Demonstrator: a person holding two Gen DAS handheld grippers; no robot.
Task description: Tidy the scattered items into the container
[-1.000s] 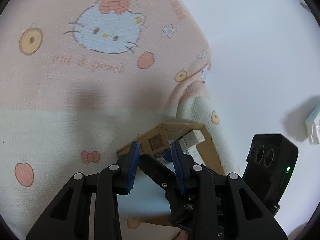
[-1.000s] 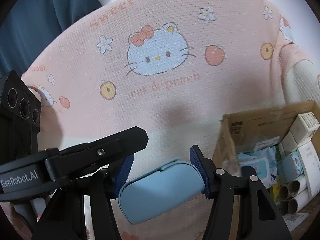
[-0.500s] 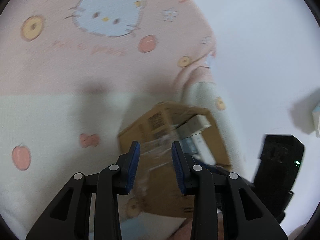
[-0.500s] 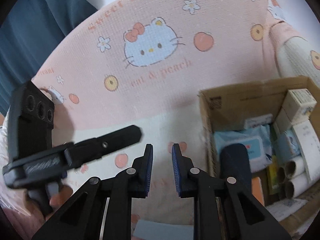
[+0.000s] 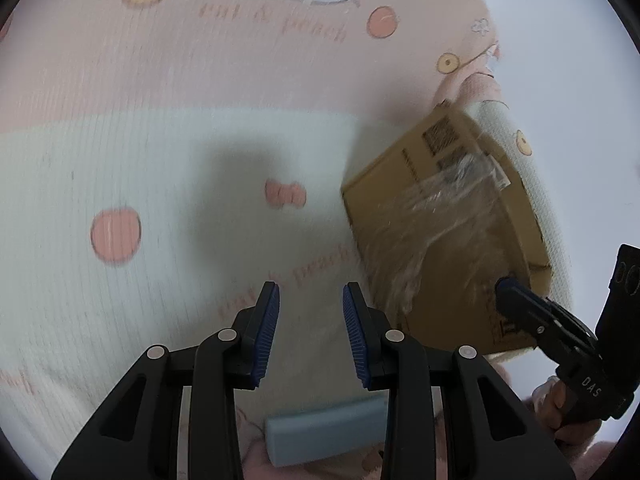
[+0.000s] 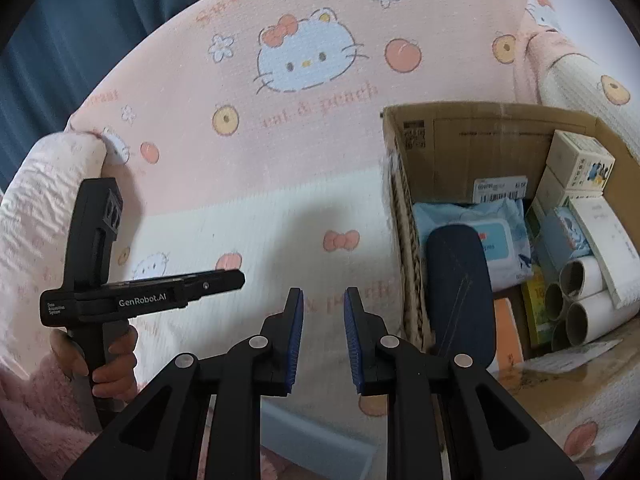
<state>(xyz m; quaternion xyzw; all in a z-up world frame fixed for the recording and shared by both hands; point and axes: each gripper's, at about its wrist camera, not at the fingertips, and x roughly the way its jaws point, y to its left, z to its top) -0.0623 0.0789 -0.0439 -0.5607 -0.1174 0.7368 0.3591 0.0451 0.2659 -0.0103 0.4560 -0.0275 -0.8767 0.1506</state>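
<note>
The right gripper (image 6: 322,336) hangs empty over the blanket (image 6: 280,208), its jaws nearly together with nothing between them, just beside the cardboard box (image 6: 472,140) where the dark blue case (image 6: 460,292) leans among 3 cardboard tubes (image 6: 576,300) and packets. The left gripper (image 5: 310,336) is about half open and also empty, with a pale blue item (image 5: 324,436) lying on the bed just under it. To take that one well, I'd open wider, drop straight over its narrow side and pinch mid-length before swinging across to the box.
</note>
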